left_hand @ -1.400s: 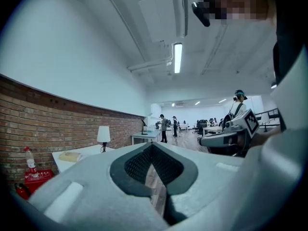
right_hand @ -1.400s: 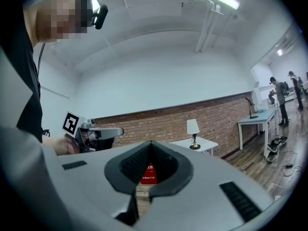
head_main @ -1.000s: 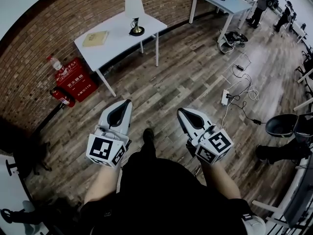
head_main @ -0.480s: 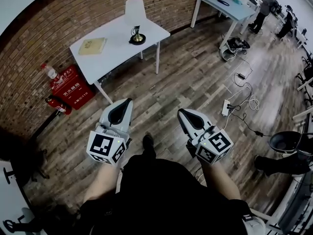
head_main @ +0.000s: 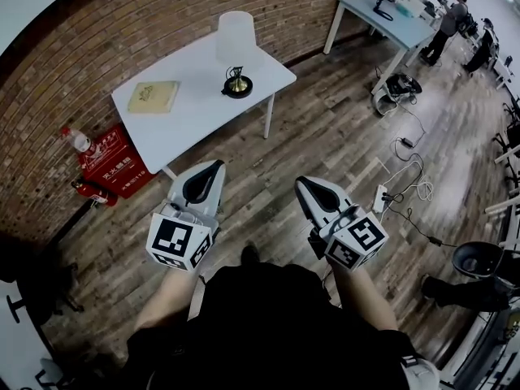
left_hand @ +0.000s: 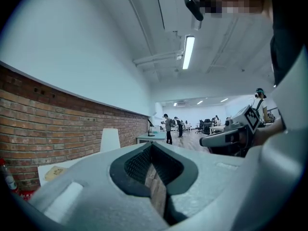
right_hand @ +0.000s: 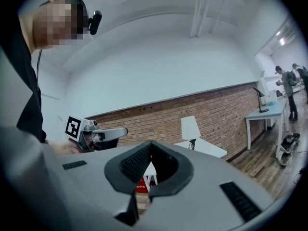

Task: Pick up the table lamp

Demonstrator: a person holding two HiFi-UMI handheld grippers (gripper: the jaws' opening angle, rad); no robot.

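The table lamp (head_main: pixel 236 47) has a white shade and a dark round foot, and it stands on a white table (head_main: pixel 195 116) by the brick wall. In the head view both grippers are held level over the wooden floor, well short of the table. My left gripper (head_main: pixel 218 166) points towards the table's front edge, jaws shut and empty. My right gripper (head_main: pixel 299 183) is beside it, jaws together with nothing between them. The lamp's shade (left_hand: pixel 109 140) shows far ahead in the left gripper view over the left gripper (left_hand: pixel 151 146). In the right gripper view the lamp (right_hand: pixel 191 129) stands beyond the right gripper (right_hand: pixel 150 142).
A yellowish book (head_main: pixel 153 96) lies on the table left of the lamp. A red fire-extinguisher box (head_main: pixel 114 162) stands against the wall at the left. A power strip with cables (head_main: pixel 382 196) lies on the floor at the right. A second table (head_main: pixel 382 10) and people (head_main: pixel 451 10) are far right.
The table and lamp have come nearer and lower in the head view as the person walks towards them. Both grippers kept their pose and stayed shut.
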